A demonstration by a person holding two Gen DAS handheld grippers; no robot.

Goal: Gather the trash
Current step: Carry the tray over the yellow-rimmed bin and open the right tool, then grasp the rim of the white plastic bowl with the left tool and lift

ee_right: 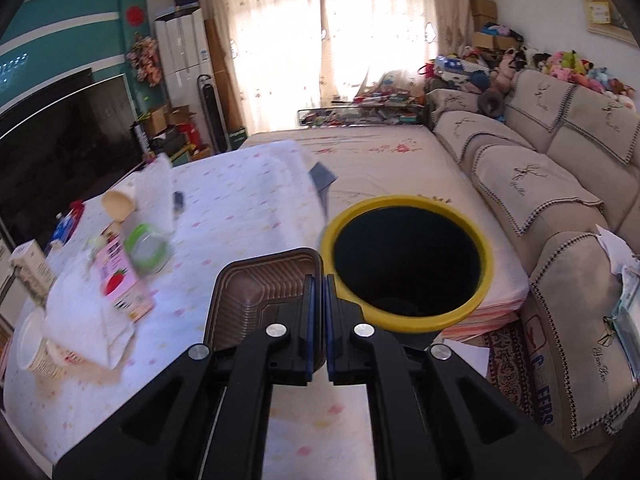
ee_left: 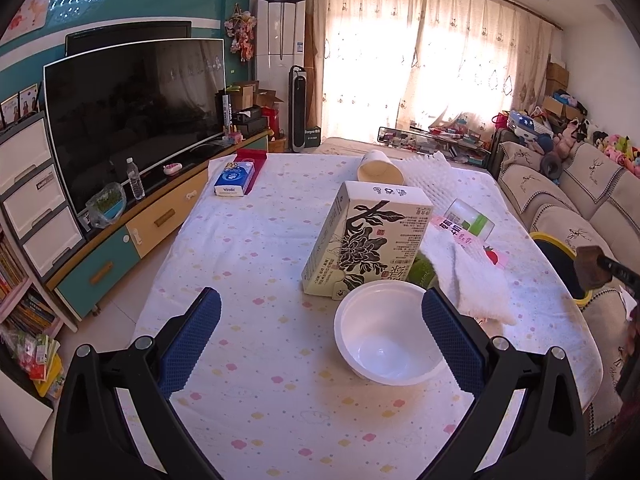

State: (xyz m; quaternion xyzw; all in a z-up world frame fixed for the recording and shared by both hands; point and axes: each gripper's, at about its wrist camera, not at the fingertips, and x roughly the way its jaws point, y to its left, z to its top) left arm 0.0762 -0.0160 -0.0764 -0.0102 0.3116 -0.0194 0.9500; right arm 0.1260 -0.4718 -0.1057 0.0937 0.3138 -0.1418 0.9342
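The right gripper (ee_right: 319, 320) has its fingers clenched on the right rim of a brown tray (ee_right: 260, 292), held level just beside the bin (ee_right: 408, 204), whose yellow rim sits at about one o'clock from the fingers. Pinching the edge probably lets the tray tip or slide in once it is carried over the dark opening; it is not over it yet.

The left gripper (ee_left: 320, 320) hangs with fingers released and wide apart above the tabletop (ee_left: 248, 264), with a white bowl (ee_left: 386, 336) between them, nearer the right finger. That spread suits the bowl's width, so the bowl looks like its next pickup.

Other trash waits beyond: a tea carton (ee_left: 368, 240) at twelve o'clock from the bowl and almost touching it, a white cloth (ee_left: 476, 284) at two o'clock, a pink carton (ee_left: 466, 236) on it, a tipped paper cup (ee_left: 380, 168) farther back. A tissue pack (ee_left: 234, 178) lies at ten o'clock. The green-topped thing behind the cloth is blurred; perhaps a container. The tea carton crowds the bowl's far side.
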